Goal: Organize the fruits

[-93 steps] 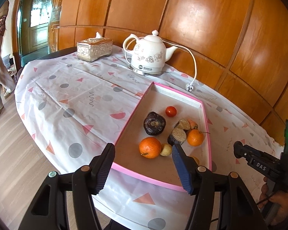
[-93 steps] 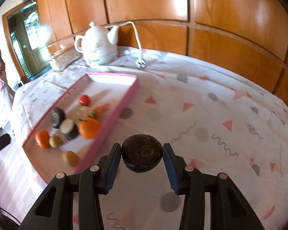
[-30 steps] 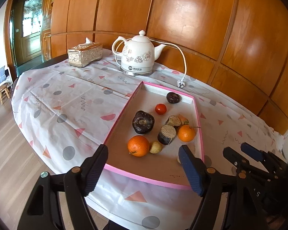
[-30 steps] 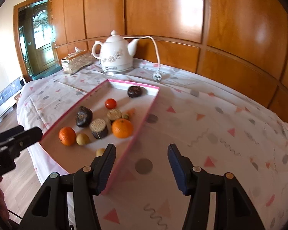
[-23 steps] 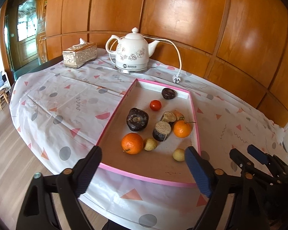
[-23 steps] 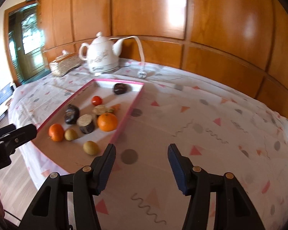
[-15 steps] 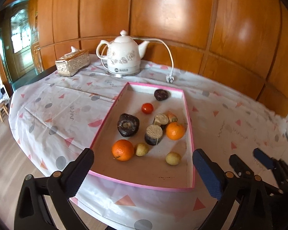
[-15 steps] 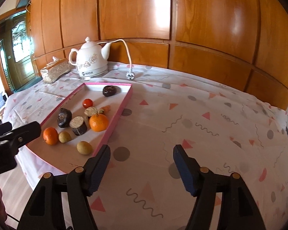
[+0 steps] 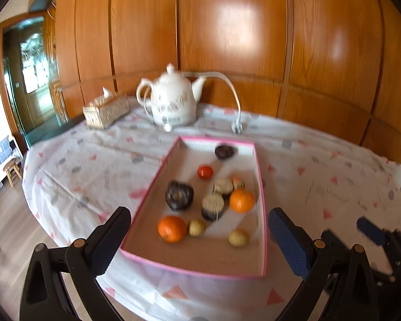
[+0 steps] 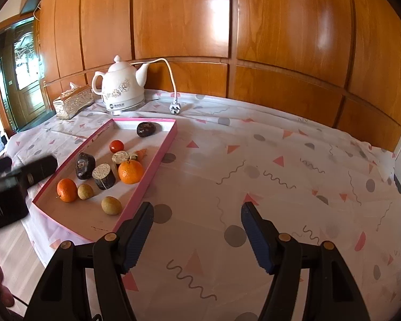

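A pink-rimmed tray [image 9: 259, 187] [image 10: 157, 165] lies on the patterned tablecloth. In it are two oranges [image 9: 172, 228] [image 10: 130, 171], a red tomato [image 9: 205, 171], dark fruits [image 9: 179, 195], cut dark pieces [image 9: 212, 206] and small yellowish fruits [image 9: 238, 238]. One dark round fruit [image 10: 146, 129] sits alone at the tray's far end. My left gripper [image 9: 198, 212] stands wide open in front of the tray's near end, holding nothing. My right gripper [image 10: 197, 206] is open and empty over bare cloth, to the right of the tray.
A white kettle [image 9: 173, 101] with cord and loose plug [image 10: 174, 108] stands behind the tray, a tissue box [image 9: 105, 111] to its left. Wood panelling backs the table. The table edge drops to the floor at near left; a stool [image 9: 12, 167] stands there.
The dark round fruit once held by my right gripper now lies at the tray's far end. Both grippers have drawn back from the tray, and their jaws have widened.
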`<state>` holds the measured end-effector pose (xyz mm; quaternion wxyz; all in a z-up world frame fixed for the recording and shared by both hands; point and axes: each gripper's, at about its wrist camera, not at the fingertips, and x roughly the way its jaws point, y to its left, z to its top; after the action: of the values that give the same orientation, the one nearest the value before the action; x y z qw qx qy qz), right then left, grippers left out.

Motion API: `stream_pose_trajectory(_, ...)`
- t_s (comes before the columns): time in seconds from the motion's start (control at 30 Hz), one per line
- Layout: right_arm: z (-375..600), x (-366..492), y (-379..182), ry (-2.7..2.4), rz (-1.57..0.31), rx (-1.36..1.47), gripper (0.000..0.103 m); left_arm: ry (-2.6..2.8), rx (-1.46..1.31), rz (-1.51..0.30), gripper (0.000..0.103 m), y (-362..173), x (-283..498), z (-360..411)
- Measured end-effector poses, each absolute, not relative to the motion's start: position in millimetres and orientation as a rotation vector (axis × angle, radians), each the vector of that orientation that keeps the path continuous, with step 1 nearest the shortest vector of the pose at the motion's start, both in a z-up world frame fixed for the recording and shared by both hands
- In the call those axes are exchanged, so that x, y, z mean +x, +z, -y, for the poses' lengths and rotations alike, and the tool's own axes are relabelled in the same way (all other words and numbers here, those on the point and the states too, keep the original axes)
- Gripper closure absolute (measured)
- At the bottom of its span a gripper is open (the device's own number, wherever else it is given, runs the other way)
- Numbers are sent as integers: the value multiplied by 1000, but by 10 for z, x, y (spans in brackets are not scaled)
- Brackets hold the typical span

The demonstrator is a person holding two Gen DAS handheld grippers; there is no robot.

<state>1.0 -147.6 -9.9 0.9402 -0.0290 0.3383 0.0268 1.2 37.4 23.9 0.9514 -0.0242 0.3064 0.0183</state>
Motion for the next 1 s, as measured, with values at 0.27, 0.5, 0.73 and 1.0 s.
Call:
stream_pose_trajectory(0.27,1428,-4,-96,66,-672,-82,34,11,-112,-547,0,323,-72,-402)
stream_pose_trajectory(0.5,1436,-21,-91,51,-669,-76,34,38,-108,-618,0,91,-79,-383)
stream_pose_trajectory(0.73,1451,-34,-98,32,-670,-71,34,35,-121,-638,0,1,-115,-419)
stream_pose_trajectory(1.0,1427,-29,-117,36,-677,-79,34,30,-145,-640,0,-14,-115,-467)
